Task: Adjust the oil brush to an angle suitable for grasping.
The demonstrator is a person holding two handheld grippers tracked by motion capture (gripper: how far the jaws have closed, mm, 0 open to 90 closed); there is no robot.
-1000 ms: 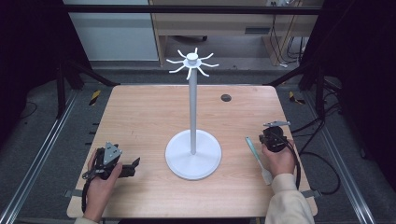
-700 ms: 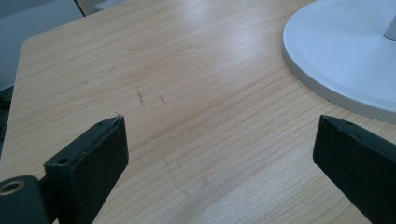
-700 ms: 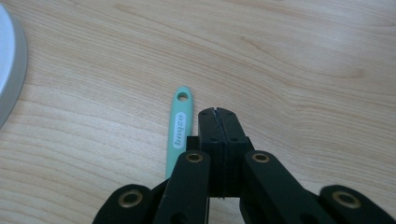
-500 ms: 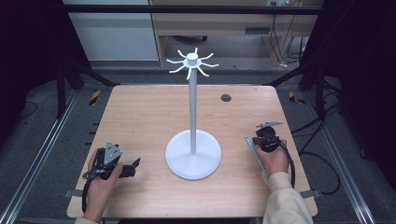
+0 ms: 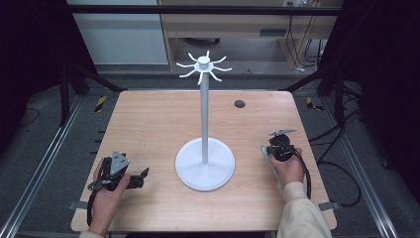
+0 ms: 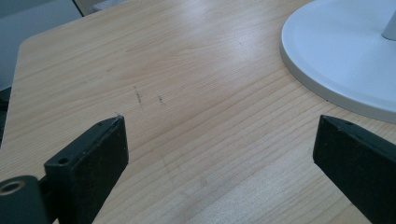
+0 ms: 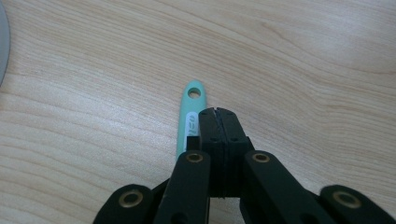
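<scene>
A mint-green handle with a hanging hole [image 7: 192,103] lies flat on the wooden table [image 5: 148,124], right of the white stand; it also shows as a pale strip [image 5: 265,153] in the high view. My right gripper [image 7: 217,112] hovers right over it, jaws pressed together with nothing between them, the handle poking out past its left side. In the high view the right gripper [image 5: 275,148] points down at the table. My left gripper [image 5: 143,174] rests at the front left, jaws wide apart [image 6: 219,154] over bare wood.
A white stand with a round base [image 5: 204,166] and a tall pole topped by curved hooks [image 5: 202,64] is at the table's centre; its base edge [image 6: 336,70] lies just ahead of the left gripper. A small dark disc [image 5: 239,103] sits at the back right.
My right gripper has shifted left and down, from beside the green handle to right over it. The left gripper has stayed put.
</scene>
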